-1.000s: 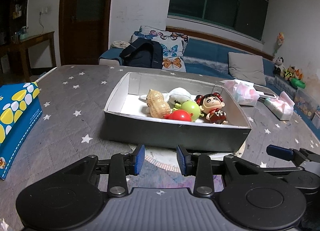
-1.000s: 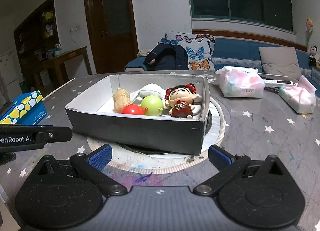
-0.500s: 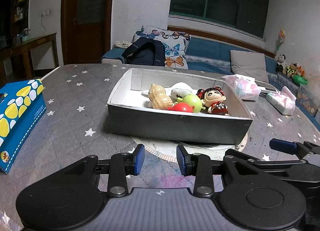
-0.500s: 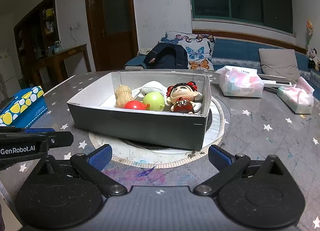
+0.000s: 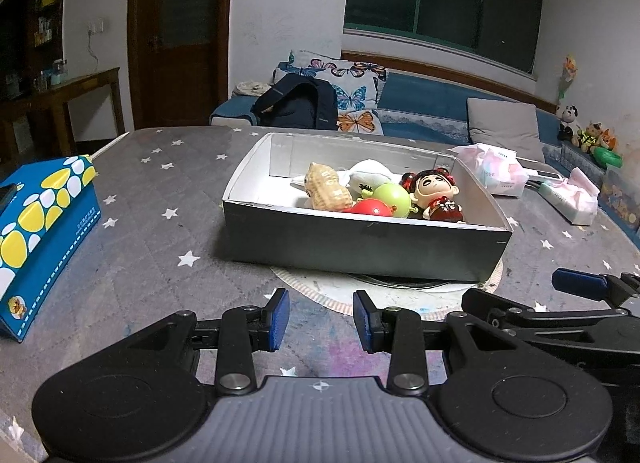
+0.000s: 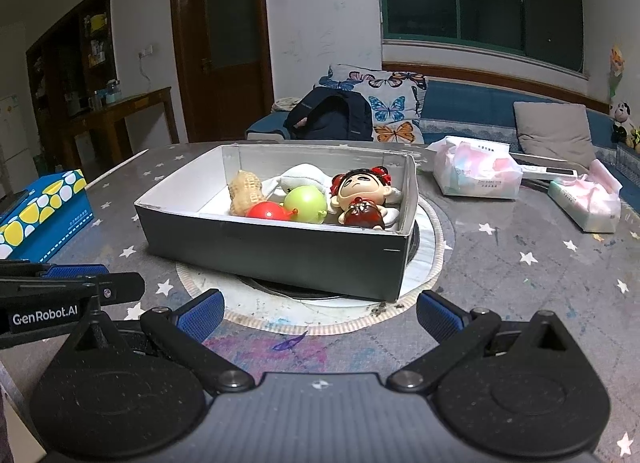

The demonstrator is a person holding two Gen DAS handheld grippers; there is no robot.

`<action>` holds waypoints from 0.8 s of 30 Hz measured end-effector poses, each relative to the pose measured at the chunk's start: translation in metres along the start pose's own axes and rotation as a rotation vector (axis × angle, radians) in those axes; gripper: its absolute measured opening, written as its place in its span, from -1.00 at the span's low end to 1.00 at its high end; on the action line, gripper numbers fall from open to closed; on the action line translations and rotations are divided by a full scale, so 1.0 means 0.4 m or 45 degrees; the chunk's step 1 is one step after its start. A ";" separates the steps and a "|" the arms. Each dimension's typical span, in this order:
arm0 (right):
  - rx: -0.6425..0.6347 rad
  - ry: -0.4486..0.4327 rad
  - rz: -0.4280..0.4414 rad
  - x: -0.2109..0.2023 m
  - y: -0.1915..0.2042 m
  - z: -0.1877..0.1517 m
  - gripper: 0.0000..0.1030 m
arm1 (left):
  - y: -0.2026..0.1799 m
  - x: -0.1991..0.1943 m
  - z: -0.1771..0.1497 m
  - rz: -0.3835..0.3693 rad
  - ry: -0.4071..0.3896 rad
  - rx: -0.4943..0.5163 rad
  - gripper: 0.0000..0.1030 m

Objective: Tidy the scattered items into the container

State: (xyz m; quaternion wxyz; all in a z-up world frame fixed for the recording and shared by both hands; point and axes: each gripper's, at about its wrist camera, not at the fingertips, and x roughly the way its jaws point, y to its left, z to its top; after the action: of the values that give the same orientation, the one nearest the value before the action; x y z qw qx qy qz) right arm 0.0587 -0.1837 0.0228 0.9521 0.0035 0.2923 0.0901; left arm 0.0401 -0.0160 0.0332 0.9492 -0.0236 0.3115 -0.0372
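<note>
With toys in the box [image 6: 280, 251], I keep both grippers' [image 5: 320, 319] [image 6: 320, 311] jaws open, empty, low and clear.

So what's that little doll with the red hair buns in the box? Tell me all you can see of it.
The doll is a small glossy figurine, plastic by the look: big pale head, dark hair, red buns, dark red dress. It lies tilted back at the right end of the grey box, beside the green ball, against a white soft toy. Neither gripper touches it.
</note>
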 end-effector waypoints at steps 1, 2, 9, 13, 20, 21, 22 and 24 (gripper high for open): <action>-0.001 0.000 0.002 0.001 0.001 0.000 1.00 | 0.000 0.001 0.001 0.000 -0.001 0.001 -0.28; -0.003 0.001 0.002 0.001 0.003 0.000 1.00 | 0.000 0.002 0.002 -0.001 0.000 0.001 -0.28; -0.012 0.010 0.001 0.011 0.007 0.002 1.00 | 0.002 0.014 0.005 0.005 0.006 0.008 -0.28; -0.010 0.015 -0.001 0.017 0.007 0.004 1.00 | 0.003 0.024 0.009 0.012 0.013 0.016 -0.28; -0.011 0.017 0.001 0.028 0.008 0.011 1.00 | 0.006 0.037 0.021 0.020 0.012 0.022 -0.28; -0.009 0.019 0.003 0.031 0.007 0.012 1.00 | 0.007 0.040 0.023 0.019 0.013 0.022 -0.28; -0.008 0.022 0.002 0.035 0.006 0.014 1.00 | 0.007 0.043 0.026 0.019 0.015 0.022 -0.28; -0.008 0.027 0.001 0.042 0.005 0.016 1.00 | 0.008 0.052 0.031 0.019 0.019 0.022 -0.28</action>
State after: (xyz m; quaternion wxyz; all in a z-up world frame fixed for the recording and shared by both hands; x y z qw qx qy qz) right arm 0.0757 -0.1784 0.0190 0.9489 -0.0003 0.3020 0.0913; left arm 0.0642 -0.0143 0.0308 0.9472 -0.0128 0.3185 -0.0329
